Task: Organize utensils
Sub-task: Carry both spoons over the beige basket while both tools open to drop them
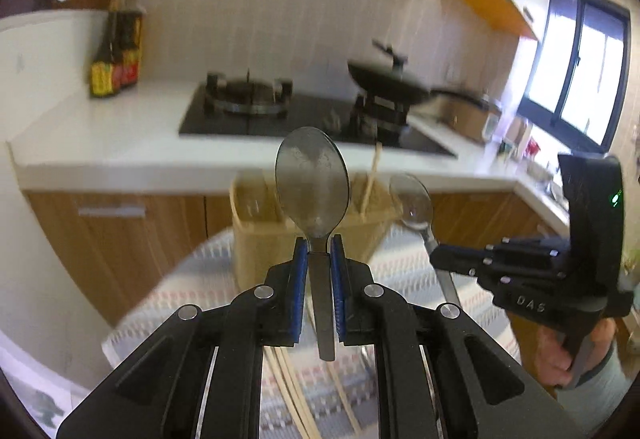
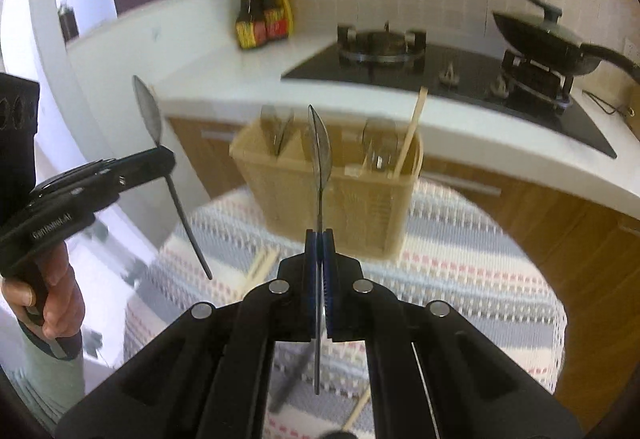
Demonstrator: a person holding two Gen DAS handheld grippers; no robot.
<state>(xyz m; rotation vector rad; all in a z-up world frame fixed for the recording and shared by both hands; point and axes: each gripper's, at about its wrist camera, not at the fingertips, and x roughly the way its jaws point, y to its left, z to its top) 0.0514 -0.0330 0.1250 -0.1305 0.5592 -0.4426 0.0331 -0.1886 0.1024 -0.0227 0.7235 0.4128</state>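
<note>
My left gripper (image 1: 320, 245) is shut on the neck of a metal spoon (image 1: 312, 179), whose bowl stands upright and faces the camera. My right gripper (image 2: 320, 239) is shut on a second spoon (image 2: 320, 151), seen edge-on with its bowl up. Both spoons hang in the air in front of a tan utensil basket (image 2: 332, 195) with compartments; it holds several utensils and a wooden chopstick (image 2: 410, 131). In the left wrist view the right gripper (image 1: 436, 257) with its spoon (image 1: 412, 203) is at the right. In the right wrist view the left gripper (image 2: 168, 159) with its spoon (image 2: 148, 111) is at the left.
The basket (image 1: 272, 239) stands on a round table with a striped cloth (image 2: 460, 259). Loose chopsticks (image 2: 260, 267) and a dark utensil (image 2: 292, 379) lie on the cloth. Behind are a white counter (image 1: 120, 135), a gas hob (image 1: 248, 99), a lidded wok (image 2: 544, 43) and sauce bottles (image 2: 264, 19).
</note>
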